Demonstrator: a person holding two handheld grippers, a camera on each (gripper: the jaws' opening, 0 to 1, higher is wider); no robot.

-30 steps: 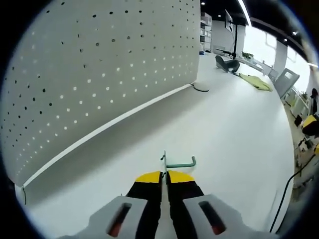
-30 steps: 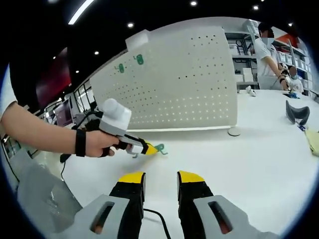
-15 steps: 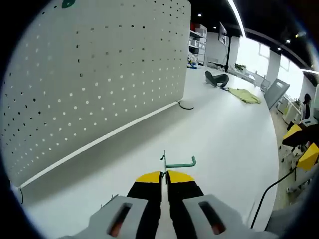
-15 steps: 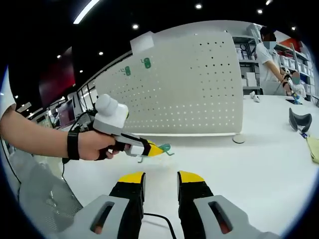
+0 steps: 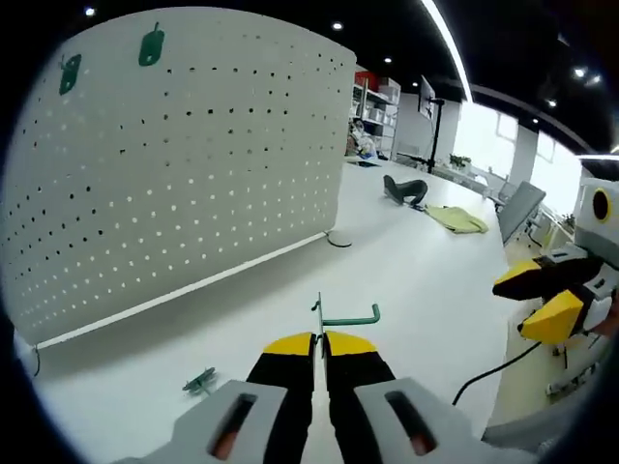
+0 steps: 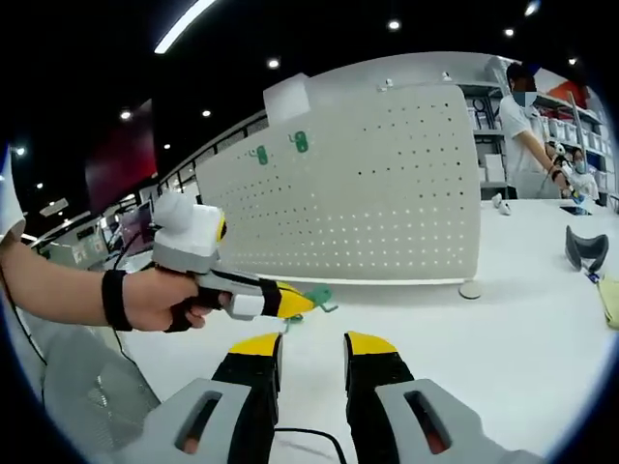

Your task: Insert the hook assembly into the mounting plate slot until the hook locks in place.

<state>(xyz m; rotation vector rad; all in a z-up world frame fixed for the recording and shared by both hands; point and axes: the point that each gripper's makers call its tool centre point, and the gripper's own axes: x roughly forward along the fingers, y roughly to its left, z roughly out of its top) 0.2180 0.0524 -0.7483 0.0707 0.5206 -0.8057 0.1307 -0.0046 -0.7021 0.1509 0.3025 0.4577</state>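
Note:
My left gripper (image 5: 319, 339) is shut on a green wire hook assembly (image 5: 345, 317), which juts forward and to the right from the yellow tips. The white pegboard mounting plate (image 5: 174, 174) stands upright on the table, ahead and to the left. In the right gripper view a hand holds that left gripper (image 6: 293, 301) in the air in front of the pegboard (image 6: 377, 193), the green hook (image 6: 318, 297) at its tip. My right gripper (image 6: 314, 346) is open with nothing between its fingers, low over the table. It also shows as the right gripper (image 5: 542, 295) at the edge of the left gripper view.
Two green hooks (image 5: 152, 45) hang near the pegboard's top (image 6: 301, 142). A loose green hook (image 5: 200, 382) lies on the white table (image 5: 406, 280). A dark curved object (image 6: 586, 246) and a yellow cloth (image 5: 456, 218) lie farther off. A person (image 6: 527, 111) stands by shelves. A cable (image 5: 484, 372) trails beside me.
The left gripper has risen with the hook still held, so its view now takes in the board's top hooks, the loose hook on the table and the right gripper.

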